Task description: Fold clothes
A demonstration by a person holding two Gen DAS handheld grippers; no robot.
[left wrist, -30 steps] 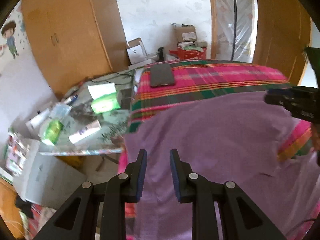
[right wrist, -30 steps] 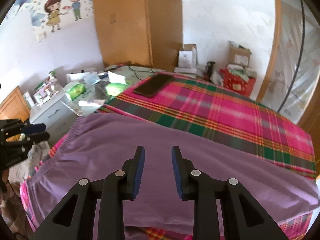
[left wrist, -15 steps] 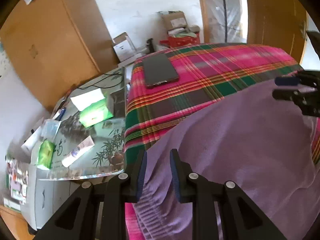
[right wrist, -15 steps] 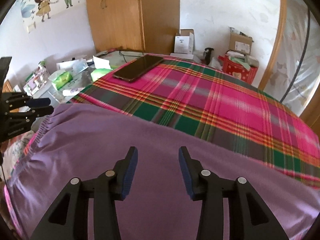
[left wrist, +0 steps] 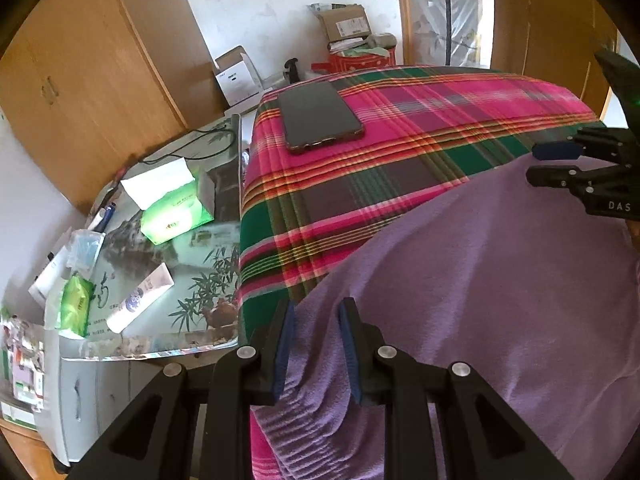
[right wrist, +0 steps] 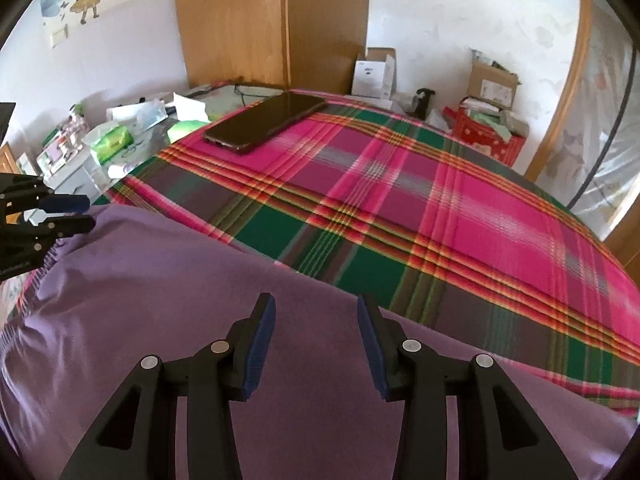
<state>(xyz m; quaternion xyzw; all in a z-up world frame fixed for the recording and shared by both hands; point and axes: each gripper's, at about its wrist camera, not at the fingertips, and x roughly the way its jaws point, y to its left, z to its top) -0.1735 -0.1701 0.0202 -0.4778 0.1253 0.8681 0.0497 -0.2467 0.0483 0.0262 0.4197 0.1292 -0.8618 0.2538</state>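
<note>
A purple garment (left wrist: 480, 288) lies spread over the near side of a plaid-covered bed (left wrist: 400, 152); it also fills the near part of the right wrist view (right wrist: 168, 304). My left gripper (left wrist: 316, 320) is open, its fingers straddling the garment's gathered corner at the bed's left edge. My right gripper (right wrist: 316, 320) is open just above the garment's far edge and holds nothing. Each gripper shows in the other's view, the right one (left wrist: 560, 164) at the right, the left one (right wrist: 68, 214) at the left.
A dark phone (left wrist: 316, 116) lies on the bed's far left; it also shows in the right wrist view (right wrist: 264, 122). A glass-topped side table (left wrist: 168, 320) with tissue packs and tubes stands left of the bed. A wooden wardrobe (right wrist: 272, 20) and cardboard boxes (right wrist: 492, 84) stand behind.
Both grippers have moved down and forward over the garment. My right gripper's jaws have opened wider. My left gripper has come down onto the garment's corner.
</note>
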